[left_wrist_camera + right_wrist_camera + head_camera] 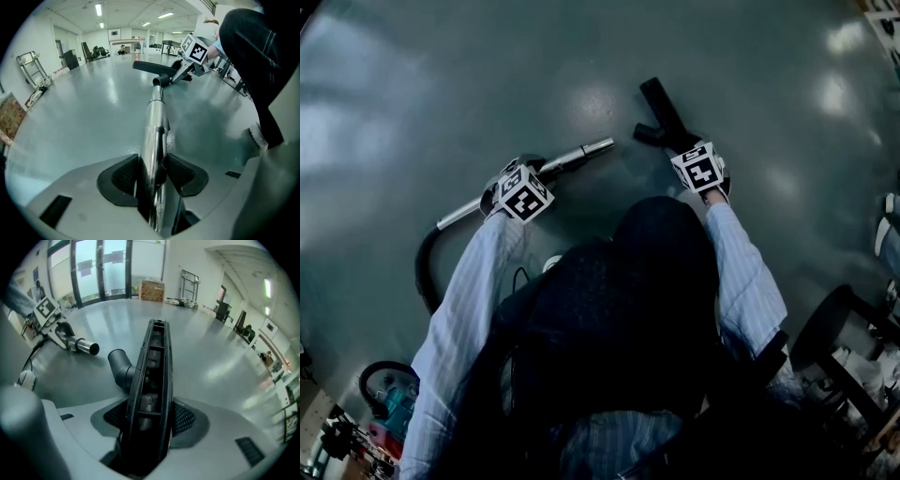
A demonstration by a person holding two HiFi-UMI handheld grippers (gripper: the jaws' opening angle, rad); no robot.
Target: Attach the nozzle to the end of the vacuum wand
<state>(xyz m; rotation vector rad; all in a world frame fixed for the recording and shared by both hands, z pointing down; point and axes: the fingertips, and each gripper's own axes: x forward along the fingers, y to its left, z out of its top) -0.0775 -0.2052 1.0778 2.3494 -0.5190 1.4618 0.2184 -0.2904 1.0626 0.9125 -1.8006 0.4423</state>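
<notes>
The chrome vacuum wand [581,155] lies low over the grey floor, its open end pointing right toward the nozzle. My left gripper [536,178] is shut on it; in the left gripper view the wand [154,131] runs between both pads [123,177]. The black floor nozzle [661,108] is held on edge by my right gripper [686,145], shut on it. In the right gripper view the nozzle [152,371] fills the jaws and its round socket [118,363] faces the wand end [88,348], with a gap between them.
A black hose [425,267] curves from the wand back to a vacuum body [389,398] at lower left. A black stool [830,328] stands at the right. The person's dark-clad body fills the lower middle of the head view.
</notes>
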